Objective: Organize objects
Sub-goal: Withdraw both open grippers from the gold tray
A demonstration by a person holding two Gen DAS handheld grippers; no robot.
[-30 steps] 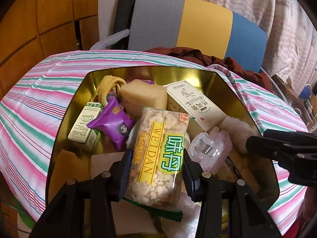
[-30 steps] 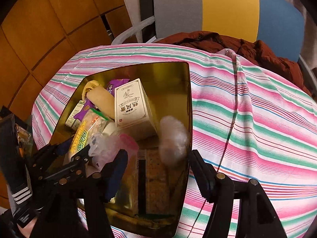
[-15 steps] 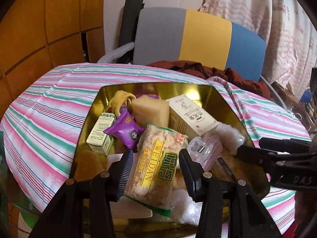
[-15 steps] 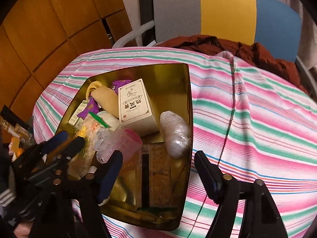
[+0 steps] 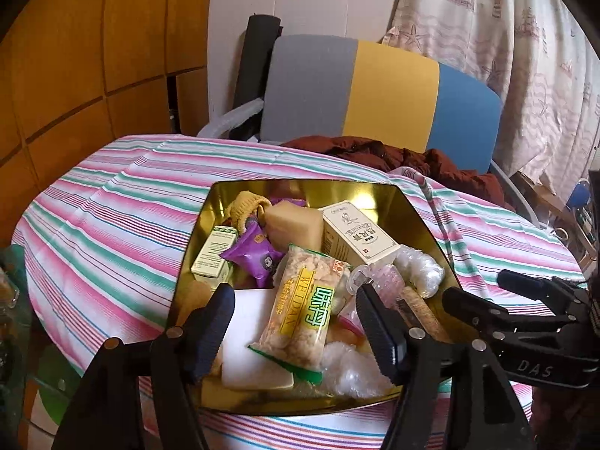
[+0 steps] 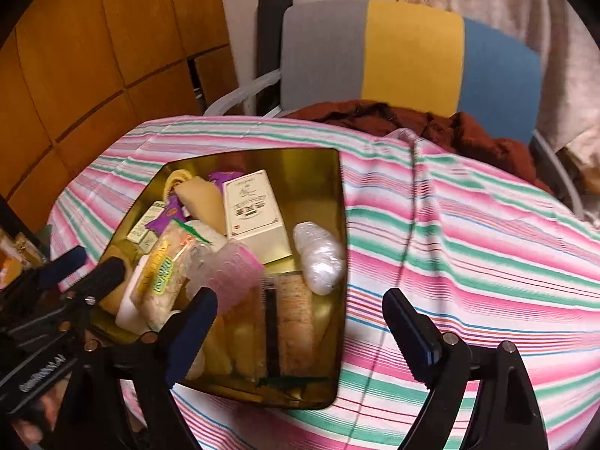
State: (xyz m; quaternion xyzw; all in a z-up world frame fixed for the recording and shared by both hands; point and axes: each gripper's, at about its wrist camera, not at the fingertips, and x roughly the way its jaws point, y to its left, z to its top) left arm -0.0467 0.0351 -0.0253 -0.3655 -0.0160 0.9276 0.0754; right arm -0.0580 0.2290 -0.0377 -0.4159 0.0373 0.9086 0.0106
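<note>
A gold tray (image 5: 300,184) on the striped table holds several items. Among them are a WEIDAN snack packet (image 5: 303,311), a white printed box (image 5: 356,238), a purple packet (image 5: 251,257), a clear pink hair clip (image 5: 378,279) and a bubble-wrap bundle (image 5: 418,270). My left gripper (image 5: 298,322) hovers open above the tray's near end, its fingers either side of the snack packet and apart from it. In the right wrist view my right gripper (image 6: 303,320) is open over the tray's (image 6: 343,225) near right corner, above a cracker packet (image 6: 296,322). It holds nothing.
The table wears a pink, green and white striped cloth (image 6: 468,262). Behind it stands a chair (image 5: 375,90) with a grey, yellow and blue back and a dark red jacket (image 5: 393,153) on it. Wood panelling (image 5: 75,56) lies to the left, a curtain (image 5: 506,37) to the right.
Both grippers have drawn back and up from the tray, so more of the table shows. The left fingers stand wider around the snack packet, which lies in the tray.
</note>
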